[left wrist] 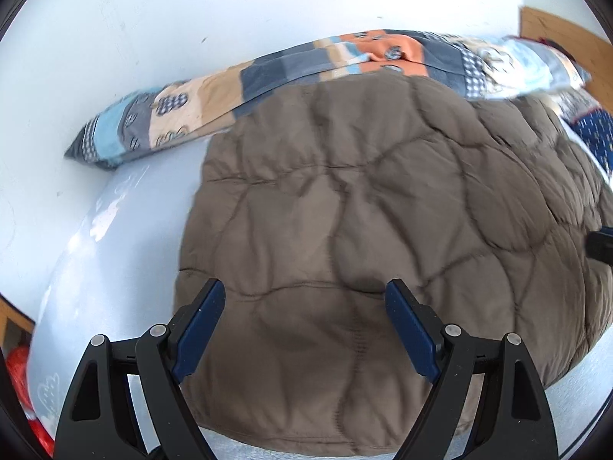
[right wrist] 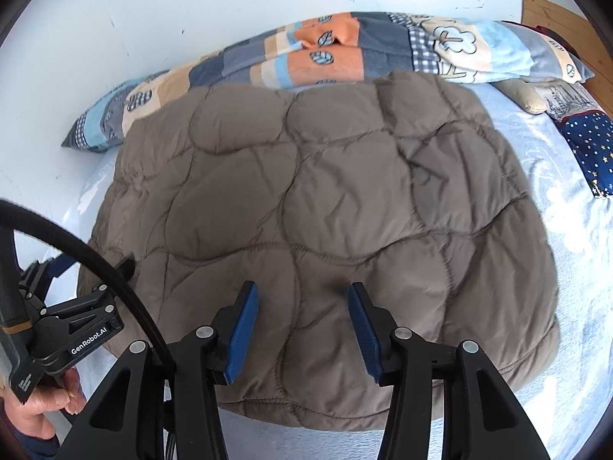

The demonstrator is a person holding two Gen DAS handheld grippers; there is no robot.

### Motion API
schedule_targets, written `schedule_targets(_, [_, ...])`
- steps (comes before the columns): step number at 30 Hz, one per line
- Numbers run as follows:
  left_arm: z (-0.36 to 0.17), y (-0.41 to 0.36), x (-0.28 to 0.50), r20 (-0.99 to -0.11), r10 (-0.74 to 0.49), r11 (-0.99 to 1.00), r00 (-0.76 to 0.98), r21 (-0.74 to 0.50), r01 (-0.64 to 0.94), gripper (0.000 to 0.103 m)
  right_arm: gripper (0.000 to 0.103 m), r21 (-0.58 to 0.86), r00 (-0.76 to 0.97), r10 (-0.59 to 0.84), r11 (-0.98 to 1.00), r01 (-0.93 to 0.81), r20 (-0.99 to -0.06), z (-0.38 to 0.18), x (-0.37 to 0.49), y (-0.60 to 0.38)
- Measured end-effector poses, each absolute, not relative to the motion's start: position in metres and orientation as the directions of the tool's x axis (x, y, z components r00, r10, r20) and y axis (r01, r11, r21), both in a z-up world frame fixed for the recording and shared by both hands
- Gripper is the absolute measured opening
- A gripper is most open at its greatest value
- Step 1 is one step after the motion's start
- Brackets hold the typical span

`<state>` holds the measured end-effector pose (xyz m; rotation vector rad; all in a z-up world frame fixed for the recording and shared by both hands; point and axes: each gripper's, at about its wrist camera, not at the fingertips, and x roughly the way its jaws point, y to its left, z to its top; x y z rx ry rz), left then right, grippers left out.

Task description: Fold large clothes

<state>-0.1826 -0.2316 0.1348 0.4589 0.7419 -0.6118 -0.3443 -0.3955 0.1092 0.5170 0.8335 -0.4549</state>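
Observation:
A brown quilted padded garment (left wrist: 364,222) lies folded into a rough rectangle on the pale blue bed sheet (left wrist: 115,230); it also shows in the right wrist view (right wrist: 325,211). My left gripper (left wrist: 304,303) is open and empty, its blue pads hovering over the garment's near part. My right gripper (right wrist: 302,306) is open and empty above the garment's near edge. The left gripper's body (right wrist: 72,322) shows at the garment's left edge in the right wrist view, held by a hand.
A patchwork pillow (right wrist: 325,53) lies along the white wall behind the garment. A navy starred cushion (right wrist: 590,145) and a beige one (right wrist: 525,96) sit at the right, before a wooden headboard (right wrist: 555,15). Something red (left wrist: 19,375) is at the bed's left.

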Motion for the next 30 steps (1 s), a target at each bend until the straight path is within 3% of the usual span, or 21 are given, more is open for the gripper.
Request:
schedule_targets(7, [0.140,-0.170,-0.110,-0.779,-0.313,0.840,0.543,0.040,0.541,0.085,0.053,0.270,0.592,-0.271,0.696,0.665,-0.759,0.129,-0.401,-0.448])
schedule_targets(14, [0.095,-0.123,-0.045,-0.864,-0.392,0.839,0.318,-0.194,0.508,0.078,0.056,0.219,0.511,-0.344,0.620,0.754,-0.788,0.121,-0.449,-0.499])
schedule_targets(18, [0.081,-0.131,-0.037,-0.876,-0.399,0.812,0.270,-0.202,0.547,0.078,0.059,0.191,0.471,-0.338,0.610,0.769,-0.815,0.106,-0.461,-0.517])
schedule_targets(23, [0.060,-0.141,-0.022,-0.879,-0.448,0.793,0.165,-0.305,0.528,0.078,0.076,0.305,0.528,-0.224,0.609,0.732,-0.819,0.081,-0.472,-0.540])
schedule_targets(30, [0.045,-0.146,-0.007,-0.856,-0.515,0.744,0.050,-0.418,0.521,0.078,0.082,0.589,0.672,0.012,0.494,0.640,-0.740,0.032,-0.476,-0.564])
